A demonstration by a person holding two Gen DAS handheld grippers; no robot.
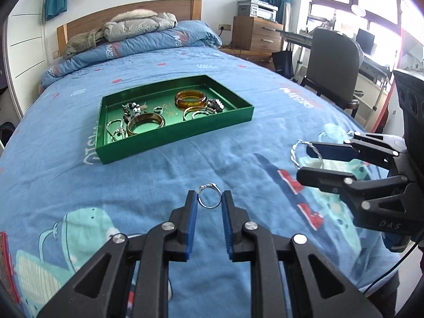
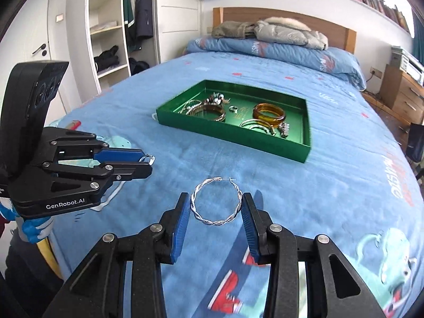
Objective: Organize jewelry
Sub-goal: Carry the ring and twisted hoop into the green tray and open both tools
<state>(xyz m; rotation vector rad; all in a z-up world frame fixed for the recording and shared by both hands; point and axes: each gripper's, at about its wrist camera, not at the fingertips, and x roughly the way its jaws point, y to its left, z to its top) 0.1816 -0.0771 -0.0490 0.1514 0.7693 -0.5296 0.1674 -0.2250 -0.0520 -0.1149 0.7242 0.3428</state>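
A green tray (image 1: 238, 118) (image 2: 302, 153) sits on the blue bed and holds amber bangles (image 1: 190, 99), silver bracelets, a small ring and beads. My left gripper (image 1: 209, 198) is shut on a small silver ring (image 1: 210, 197), held upright between its blue pads above the bedspread; it also shows in the right wrist view (image 2: 144, 163) at the left. My right gripper (image 2: 216, 206) is shut on a twisted silver hoop earring (image 2: 216, 202), held above the bed; in the left wrist view (image 1: 308, 160) it is at the right with the hoop (image 1: 298, 151).
The blue quilt (image 1: 132, 45) and folded jackets (image 1: 140, 25) lie at the headboard. A chair (image 1: 334, 61), desk and wooden drawers (image 1: 254, 35) stand to the right of the bed. An open wardrobe (image 2: 114, 26) stands to the left.
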